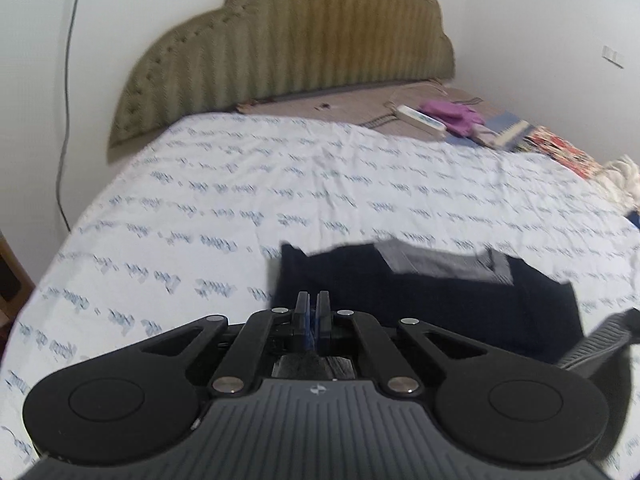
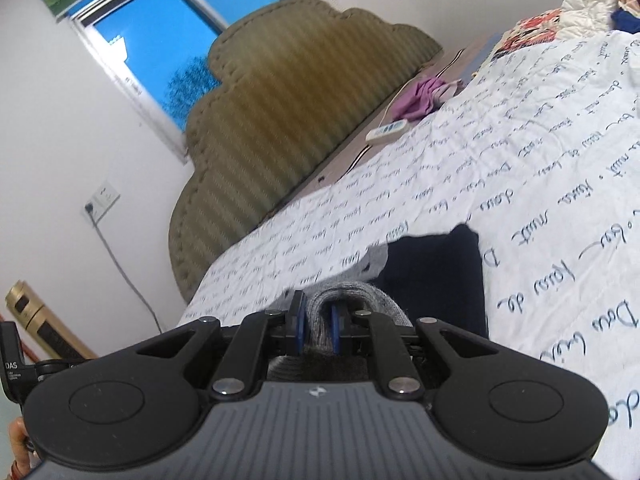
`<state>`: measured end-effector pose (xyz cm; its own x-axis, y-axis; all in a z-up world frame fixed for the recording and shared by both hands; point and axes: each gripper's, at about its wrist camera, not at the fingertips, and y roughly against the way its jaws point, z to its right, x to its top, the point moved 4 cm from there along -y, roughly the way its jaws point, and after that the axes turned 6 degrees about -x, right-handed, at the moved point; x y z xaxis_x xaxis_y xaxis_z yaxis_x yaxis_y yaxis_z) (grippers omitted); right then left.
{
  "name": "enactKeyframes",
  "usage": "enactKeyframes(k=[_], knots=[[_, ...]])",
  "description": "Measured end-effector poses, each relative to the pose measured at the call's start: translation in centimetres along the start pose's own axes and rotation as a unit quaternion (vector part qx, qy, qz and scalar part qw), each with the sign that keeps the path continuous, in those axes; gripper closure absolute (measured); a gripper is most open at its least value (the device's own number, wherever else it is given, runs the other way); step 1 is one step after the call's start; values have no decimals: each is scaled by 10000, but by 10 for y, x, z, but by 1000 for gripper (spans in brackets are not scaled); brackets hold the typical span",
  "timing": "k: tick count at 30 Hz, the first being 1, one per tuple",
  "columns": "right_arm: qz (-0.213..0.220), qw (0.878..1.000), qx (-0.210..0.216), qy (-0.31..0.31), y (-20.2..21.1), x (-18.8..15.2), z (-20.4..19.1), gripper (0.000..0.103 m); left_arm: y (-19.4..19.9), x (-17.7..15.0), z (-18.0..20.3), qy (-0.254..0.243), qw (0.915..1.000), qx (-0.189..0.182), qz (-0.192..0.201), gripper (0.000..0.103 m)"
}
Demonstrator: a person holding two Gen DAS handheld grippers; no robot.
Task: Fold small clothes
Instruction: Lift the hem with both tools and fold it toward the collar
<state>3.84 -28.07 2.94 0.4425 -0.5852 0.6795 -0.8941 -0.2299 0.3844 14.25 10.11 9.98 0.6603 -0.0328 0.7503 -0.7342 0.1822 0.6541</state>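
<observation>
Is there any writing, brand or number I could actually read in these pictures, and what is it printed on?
"DAS": on a black device at the left edge of the right wrist view; the smaller lines under it are too small to read.
Cursive script on the white bedsheet: what look like "nuit" and "de" in the right wrist view; the rest is uncertain, and it is blurred in the left wrist view.
Small logo mark, no letters, on the right gripper body.
</observation>
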Motion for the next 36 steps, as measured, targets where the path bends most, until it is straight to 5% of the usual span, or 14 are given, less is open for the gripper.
enactKeyframes(k=[18, 24, 28, 30, 36], knots=[[59, 9988, -465, -150, -69, 40, 19, 91, -73, 53, 8, -612, 9919, 1084, 256, 103], [-100, 9976, -626, -261, -99, 44, 33, 91, -113, 49, 3, -532, 9949, 860, -65, 102], [-285, 9971, -675, -224, -113, 39, 38, 91, -118, 32, -2, -693, 9967, 251, -347, 67], [-371, 9968, -673, -236, -116, 38, 41, 91, -111, 22, -6, -784, 9960, 19, -425, 40], [-485, 9958, -777, -92, -123, 37, 45, 91, -95, -10, -1, -341, 9886, -1125, -939, 28]])
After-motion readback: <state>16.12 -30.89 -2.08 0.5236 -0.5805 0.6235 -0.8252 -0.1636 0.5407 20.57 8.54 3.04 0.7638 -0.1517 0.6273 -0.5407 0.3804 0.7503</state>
